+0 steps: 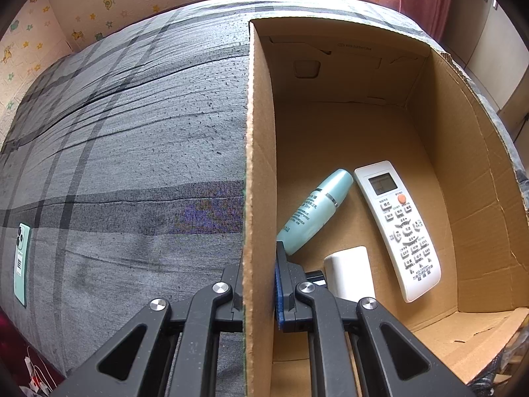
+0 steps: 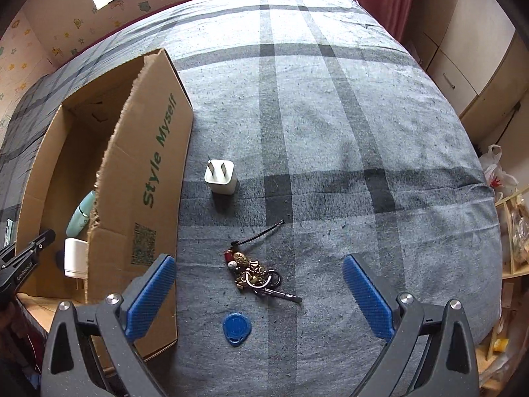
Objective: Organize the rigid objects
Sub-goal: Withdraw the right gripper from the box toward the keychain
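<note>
Keys: a bunch of keys (image 2: 256,273) lies on the plaid bed (image 2: 330,132), just beyond and between the right gripper's fingers, a touch left of centre.
Axis: the bunch trails far-right to near — beaded cord away, key blade pointing near-right.
Right gripper (image 2: 259,301): jaws wide, nothing held; judged the nearer tool for the keys.
Neighbours: blue tag (image 2: 236,328) just nearer; white charger (image 2: 221,176) farther off, prongs up.
Box (image 1: 259,165): open carton left of the keys, holding a bottle (image 1: 314,210), a remote (image 1: 398,228) and a white block (image 1: 350,273).
Left gripper (image 1: 259,292): clamped on the box's wall — steadying it, it seems.
</note>
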### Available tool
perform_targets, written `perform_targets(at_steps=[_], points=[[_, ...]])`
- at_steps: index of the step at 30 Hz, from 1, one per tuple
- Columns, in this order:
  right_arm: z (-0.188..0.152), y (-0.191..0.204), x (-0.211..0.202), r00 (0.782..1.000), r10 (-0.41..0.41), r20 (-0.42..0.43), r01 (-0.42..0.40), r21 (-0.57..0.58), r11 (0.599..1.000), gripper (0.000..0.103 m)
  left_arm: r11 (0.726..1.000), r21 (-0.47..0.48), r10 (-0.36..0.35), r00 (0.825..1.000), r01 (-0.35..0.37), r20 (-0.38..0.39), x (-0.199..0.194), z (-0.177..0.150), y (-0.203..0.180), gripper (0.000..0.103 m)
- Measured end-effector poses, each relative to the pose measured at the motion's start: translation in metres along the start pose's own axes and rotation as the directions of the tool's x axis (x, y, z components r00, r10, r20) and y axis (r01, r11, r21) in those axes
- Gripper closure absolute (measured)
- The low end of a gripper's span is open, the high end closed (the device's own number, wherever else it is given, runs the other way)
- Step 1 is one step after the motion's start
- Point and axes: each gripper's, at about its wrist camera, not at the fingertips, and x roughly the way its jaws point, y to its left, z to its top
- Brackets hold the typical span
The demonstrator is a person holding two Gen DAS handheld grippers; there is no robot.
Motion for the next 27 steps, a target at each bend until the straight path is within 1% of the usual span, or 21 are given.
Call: perform_targets(at_steps=[5, 9, 14, 27], points=[[-0.008, -0.006, 0.028, 1.0, -0.004, -0.025, 0.004, 0.01, 1.0, 0.0, 1.0, 0.001, 0.001, 1.0, -0.001, 0.0, 0.0, 0.0, 0.0, 0.092], [-0.013, -0.007, 0.044, 0.999, -0.001, -0.039, 0.002, 0.009, 1.0, 0.0, 1.0, 0.003, 0.005, 1.0, -0.005, 0.0, 0.001, 0.0, -0.001, 0.092], [-0.02, -0.006, 0.064, 0.997, -0.016, -0.081, 0.016, 0.007, 1.0, 0.0, 1.0, 0.001, 0.004, 1.0, -0.004, 0.0, 0.001, 0.0, -0.001, 0.092], [-0.025, 0.004, 0.085, 0.994, -0.055, -0.091, 0.053, -0.027, 0.998, 0.0, 1.0, -0.001, 0.003, 1.0, -0.003, -0.001, 0.001, 0.0, -0.001, 0.092]])
